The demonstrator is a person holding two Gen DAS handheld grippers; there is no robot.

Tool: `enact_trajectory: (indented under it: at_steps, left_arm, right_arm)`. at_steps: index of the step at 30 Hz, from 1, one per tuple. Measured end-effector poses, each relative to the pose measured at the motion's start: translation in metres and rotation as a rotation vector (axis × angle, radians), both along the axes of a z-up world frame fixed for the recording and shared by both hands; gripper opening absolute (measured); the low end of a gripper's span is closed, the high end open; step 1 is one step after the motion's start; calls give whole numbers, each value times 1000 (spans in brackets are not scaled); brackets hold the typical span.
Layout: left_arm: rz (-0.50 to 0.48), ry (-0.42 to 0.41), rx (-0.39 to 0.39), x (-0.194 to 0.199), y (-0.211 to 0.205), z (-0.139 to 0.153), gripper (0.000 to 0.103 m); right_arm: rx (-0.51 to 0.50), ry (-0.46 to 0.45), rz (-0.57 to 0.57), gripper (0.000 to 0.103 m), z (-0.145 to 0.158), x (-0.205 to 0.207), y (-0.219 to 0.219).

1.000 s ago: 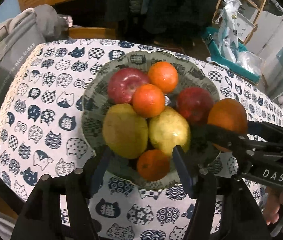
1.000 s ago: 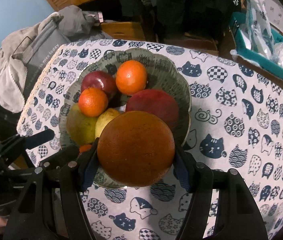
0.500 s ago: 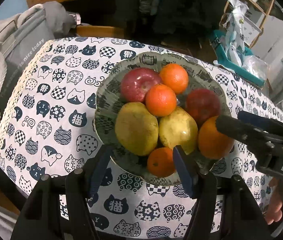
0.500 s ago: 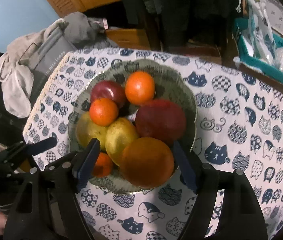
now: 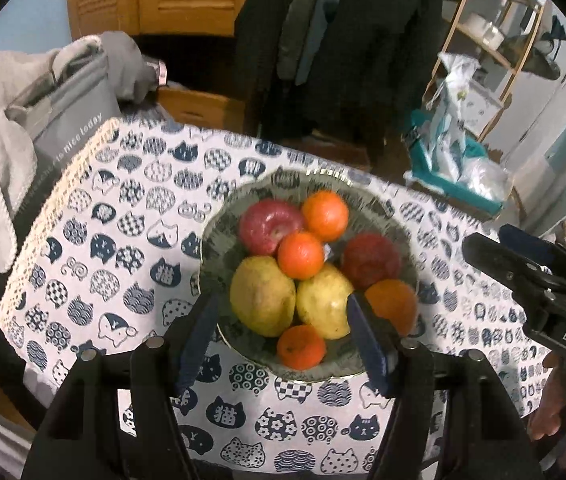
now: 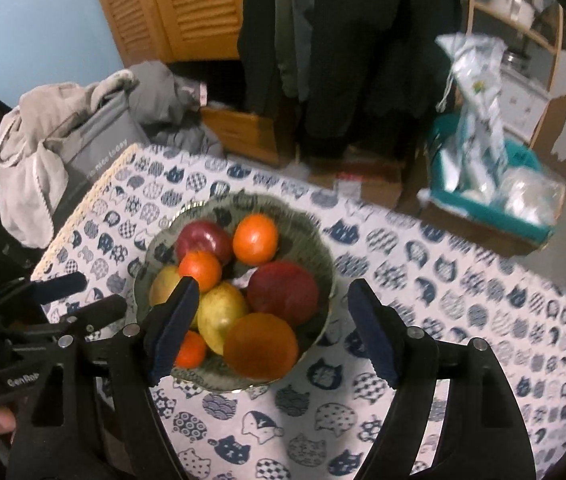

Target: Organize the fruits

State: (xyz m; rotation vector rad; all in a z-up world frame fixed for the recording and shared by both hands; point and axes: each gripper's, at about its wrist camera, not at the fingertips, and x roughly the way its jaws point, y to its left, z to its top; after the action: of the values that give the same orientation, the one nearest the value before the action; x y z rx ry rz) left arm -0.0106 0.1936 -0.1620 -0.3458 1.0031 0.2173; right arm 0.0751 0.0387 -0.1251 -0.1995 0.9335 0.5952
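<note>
We are seeing both tongs hanging spread and empty above the bowl [image 6: 323, 268] on the cat-print tabletop [image 6: 463, 320]. Right tongs [image 6: 271, 328] have just been opening, nothing between them; the large orange [image 6: 261, 346] is lying at the bowl's near rim. Left tongs [image 5: 281, 340] have been widening too. The right-wrist view is blurring slightly, so contact among the fruits is uncertain.

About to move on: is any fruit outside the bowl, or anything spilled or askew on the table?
Nothing stands out. All the fruit sits in the bowl; the big orange lies at its near edge, inside the rim. The tablecloth shows no stray fruit or spill. Both the left gripper and the right gripper are open and empty.
</note>
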Motion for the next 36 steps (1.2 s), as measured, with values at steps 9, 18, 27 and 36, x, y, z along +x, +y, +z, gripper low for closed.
enact_trajectory:
  at_steps: [9, 18, 27, 36]
  left_arm:
    - [1, -100, 24, -8, -3, 43, 72]
    - [-14, -206, 79, -17, -16, 87, 83]
    - [-13, -286, 143, -25, -32, 125, 97]
    - [13, -351, 205, -32, -39, 148, 102]
  right_arm:
    - [15, -108, -24, 79, 45, -12, -23]
    - [-6, -235, -42, 86, 81, -28, -47]
    - [29, -324, -63, 86, 111, -41, -72]
    - [56, -371, -110, 86, 122, -50, -95]
